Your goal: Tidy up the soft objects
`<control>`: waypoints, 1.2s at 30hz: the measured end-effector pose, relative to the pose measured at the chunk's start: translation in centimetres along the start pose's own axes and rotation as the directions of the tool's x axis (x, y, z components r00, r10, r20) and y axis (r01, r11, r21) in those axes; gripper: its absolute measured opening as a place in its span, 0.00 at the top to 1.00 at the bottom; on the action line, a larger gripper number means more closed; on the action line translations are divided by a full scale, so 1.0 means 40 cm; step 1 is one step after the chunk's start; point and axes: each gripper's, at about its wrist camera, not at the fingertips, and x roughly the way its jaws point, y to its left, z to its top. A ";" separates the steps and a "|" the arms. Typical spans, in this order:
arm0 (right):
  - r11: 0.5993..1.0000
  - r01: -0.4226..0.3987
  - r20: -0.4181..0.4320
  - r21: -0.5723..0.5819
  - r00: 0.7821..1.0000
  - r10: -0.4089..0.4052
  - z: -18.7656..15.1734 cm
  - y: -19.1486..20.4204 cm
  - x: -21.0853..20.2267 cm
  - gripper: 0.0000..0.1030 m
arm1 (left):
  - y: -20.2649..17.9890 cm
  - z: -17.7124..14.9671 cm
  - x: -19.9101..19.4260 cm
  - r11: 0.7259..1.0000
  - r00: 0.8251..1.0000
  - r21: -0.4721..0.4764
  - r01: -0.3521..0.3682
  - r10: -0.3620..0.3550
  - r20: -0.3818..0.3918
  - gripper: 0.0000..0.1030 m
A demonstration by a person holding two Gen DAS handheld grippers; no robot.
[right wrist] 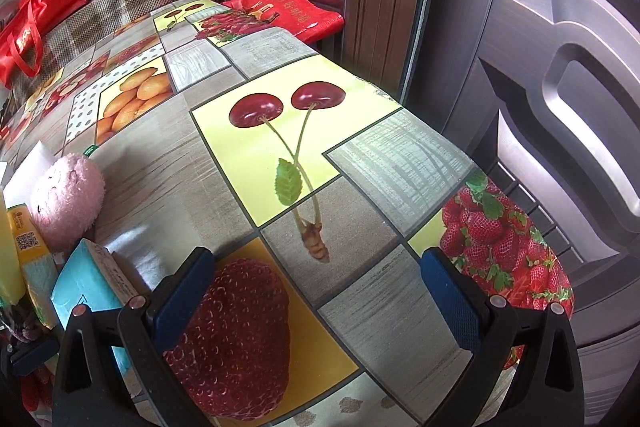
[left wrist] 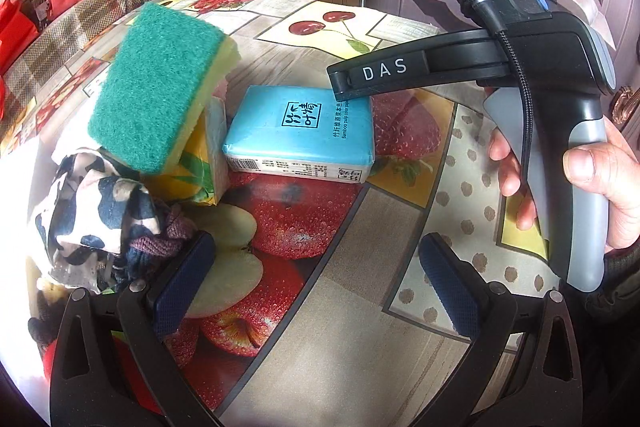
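One sponge (left wrist: 158, 87), one blue tissue pack (left wrist: 300, 135), one yellow tissue pack (left wrist: 192, 175), one patterned cloth (left wrist: 96, 211) and one pink plush toy (right wrist: 66, 203) are seen clustered at the left of the tabletop (right wrist: 360, 155). Both the left tongs (left wrist: 316, 287) and the right tongs (right wrist: 316, 291) are held wide open, with nothing gripped. Bare room is left toward the right edge, just beside a door (right wrist: 560, 87).
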 end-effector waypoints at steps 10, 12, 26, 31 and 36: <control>1.000 0.001 0.000 -0.001 1.000 -0.001 0.000 0.001 0.000 0.00 | -0.008 0.005 0.003 1.000 1.000 0.017 0.013 -0.013 0.000 0.01; 1.000 0.000 0.000 0.000 1.000 0.000 0.000 -0.001 0.000 0.00 | -0.007 0.005 0.003 1.000 1.000 0.017 0.014 -0.014 0.000 0.01; 1.000 -0.001 0.000 0.000 1.000 0.001 0.000 0.000 0.000 0.00 | -0.007 0.006 0.001 1.000 1.000 0.018 0.013 -0.013 0.000 0.01; 1.000 -0.001 0.000 -0.001 1.000 0.001 0.000 -0.003 0.000 0.00 | -0.008 0.006 0.001 1.000 1.000 0.018 0.013 -0.013 0.001 0.01; 1.000 0.000 0.000 -0.001 1.000 0.000 0.001 -0.006 0.002 0.00 | -0.005 0.005 0.001 1.000 1.000 0.017 0.013 -0.013 0.000 0.01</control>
